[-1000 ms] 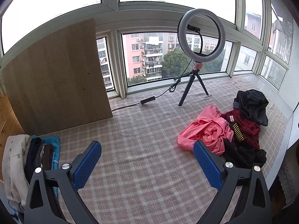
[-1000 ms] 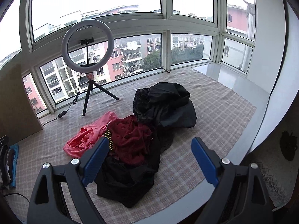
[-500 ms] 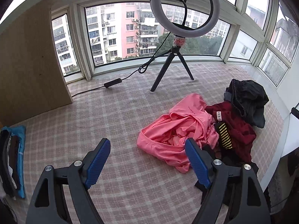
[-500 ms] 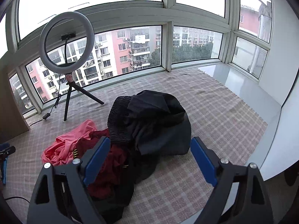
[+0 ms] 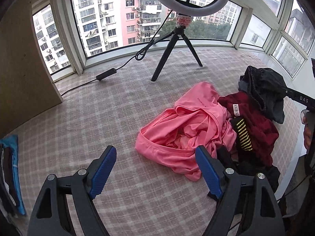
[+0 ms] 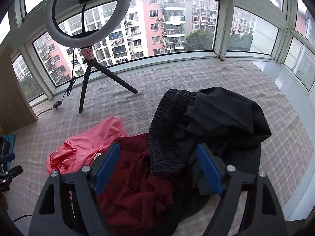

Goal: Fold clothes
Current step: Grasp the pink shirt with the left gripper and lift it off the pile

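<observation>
Left wrist: ring light (image 5: 189, 2) top cut off; folded stack (image 5: 8, 175) half out of frame. Left gripper (image 5: 155, 170) spread, empty, above checked cloth (image 5: 78, 122) beside pink top (image 5: 189, 129).

Right wrist: three garments heaped: pink, red (image 6: 137, 186), black (image 6: 206, 123). Right gripper (image 6: 157, 167) spread over red and black, clamping nothing.

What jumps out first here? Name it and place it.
The heap of unfolded clothes on the checked cloth: a pink top at its left, a dark red garment in the middle, black clothes at the right. Behind it a ring light on a tripod stands before the windows.
</observation>
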A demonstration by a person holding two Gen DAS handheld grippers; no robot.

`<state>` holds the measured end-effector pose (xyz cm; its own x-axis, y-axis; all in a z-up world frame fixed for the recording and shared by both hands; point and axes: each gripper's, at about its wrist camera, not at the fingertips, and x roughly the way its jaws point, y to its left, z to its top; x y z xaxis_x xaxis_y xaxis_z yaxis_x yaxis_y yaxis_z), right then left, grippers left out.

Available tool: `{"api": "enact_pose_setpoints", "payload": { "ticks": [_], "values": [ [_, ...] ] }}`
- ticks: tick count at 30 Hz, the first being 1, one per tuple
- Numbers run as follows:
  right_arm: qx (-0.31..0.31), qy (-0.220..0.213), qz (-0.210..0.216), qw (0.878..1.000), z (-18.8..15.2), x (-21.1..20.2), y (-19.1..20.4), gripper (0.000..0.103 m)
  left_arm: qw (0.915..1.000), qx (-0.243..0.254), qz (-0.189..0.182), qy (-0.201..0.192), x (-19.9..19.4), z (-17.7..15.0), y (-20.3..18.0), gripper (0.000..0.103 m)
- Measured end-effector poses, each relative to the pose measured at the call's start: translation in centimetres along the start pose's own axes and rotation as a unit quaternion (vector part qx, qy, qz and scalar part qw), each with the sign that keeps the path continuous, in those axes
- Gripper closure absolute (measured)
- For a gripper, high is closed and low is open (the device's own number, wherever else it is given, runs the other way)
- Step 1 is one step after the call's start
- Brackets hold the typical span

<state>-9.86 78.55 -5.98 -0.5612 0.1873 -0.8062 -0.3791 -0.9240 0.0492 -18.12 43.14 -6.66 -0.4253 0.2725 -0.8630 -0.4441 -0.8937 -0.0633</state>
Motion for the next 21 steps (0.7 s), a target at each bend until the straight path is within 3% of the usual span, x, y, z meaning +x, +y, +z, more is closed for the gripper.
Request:
{"api": "enact_pose_setpoints", "payload": {
  "ticks": [4, 7, 12, 15, 18, 19, 20, 21],
  "values": [
    [-0.053, 0.021, 0.019, 0.998, -0.8, 1.6, 3.6, 0.023, 0.9989, -0.017, -0.034, 0.026, 2.0, -0.6, 0.7, 0.022],
    [-0.096, 0.041, 0.034, 0.994, -2.1, 2.1, 6.0, 0.023, 0.9975, -0.001, -0.051, 0.049, 4.8, -1.0, -1.1, 0.021],
    [-0.125, 0.074, 0.032, 0.989, -4.7, 2.3, 6.7, 0.023, 0.9938, 0.063, -0.053, 0.074, 9.5, 0.1, -6.1, 0.021],
    [-0.127, 0.095, 0.027, 0.987, -6.5, 2.4, 6.1, 0.023, 0.9907, 0.080, -0.071, 0.085, 12.0, 1.4, -8.9, 0.021],
    [-0.132, 0.115, 0.021, 0.984, -8.2, 3.0, 5.7, 0.023, 0.9885, 0.094, -0.059, 0.103, 14.5, 2.3, -11.0, 0.024],
    [-0.133, 0.120, 0.018, 0.984, -8.6, 3.3, 5.7, 0.023, 0.9880, 0.100, -0.059, 0.102, 14.9, 2.5, -11.5, 0.038],
    [-0.133, 0.122, 0.016, 0.983, -8.9, 3.5, 5.7, 0.023, 0.9878, 0.102, -0.070, 0.094, 14.9, 2.6, -11.7, 0.068],
    [-0.134, 0.122, 0.017, 0.983, -9.1, 3.6, 5.8, 0.023, 0.9881, 0.101, -0.078, 0.085, 14.7, 2.8, -11.8, 0.080]
  ]
}}
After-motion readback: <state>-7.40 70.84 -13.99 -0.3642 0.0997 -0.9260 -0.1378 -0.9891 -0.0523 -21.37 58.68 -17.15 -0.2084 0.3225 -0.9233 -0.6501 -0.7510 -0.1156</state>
